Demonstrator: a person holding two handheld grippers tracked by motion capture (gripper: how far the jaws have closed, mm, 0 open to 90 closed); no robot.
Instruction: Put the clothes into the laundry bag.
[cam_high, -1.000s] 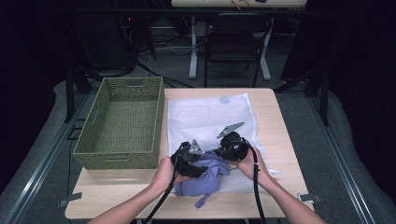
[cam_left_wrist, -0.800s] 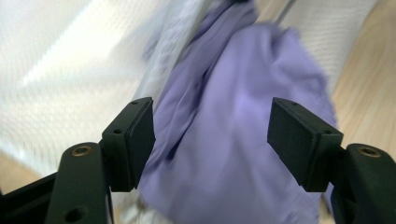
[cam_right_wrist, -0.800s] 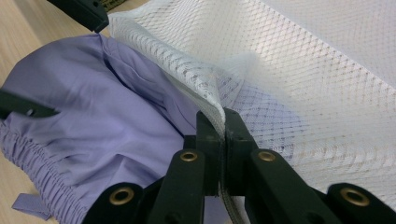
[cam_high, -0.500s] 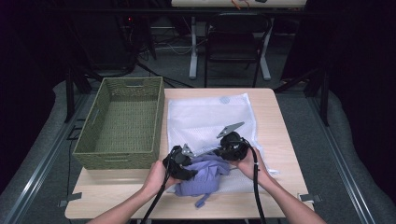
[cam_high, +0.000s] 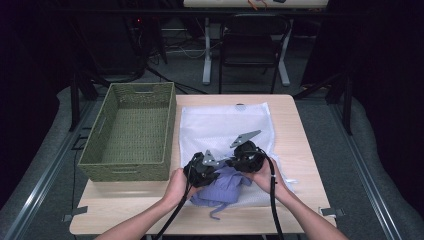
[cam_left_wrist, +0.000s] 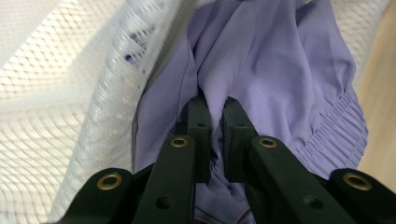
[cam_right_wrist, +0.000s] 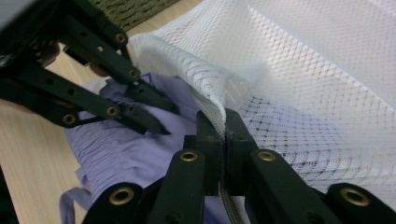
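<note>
Left gripper (cam_left_wrist: 215, 105) just closed, pinching purple garment (cam_left_wrist: 275, 70)

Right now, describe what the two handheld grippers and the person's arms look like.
Both the left gripper and right gripper are black, each topped with a grey three-cornered plate and trailing a black cable toward the person. Close up, their jaws are flat black bars joined by brass-coloured rivets. The forearms are bare, with no sleeves visible.

No writing, label, brand or number can be read in any view. A small round mark on the white mesh bag (cam_high: 241, 106), upper middle, may be a tag, too blurred to read.
</note>
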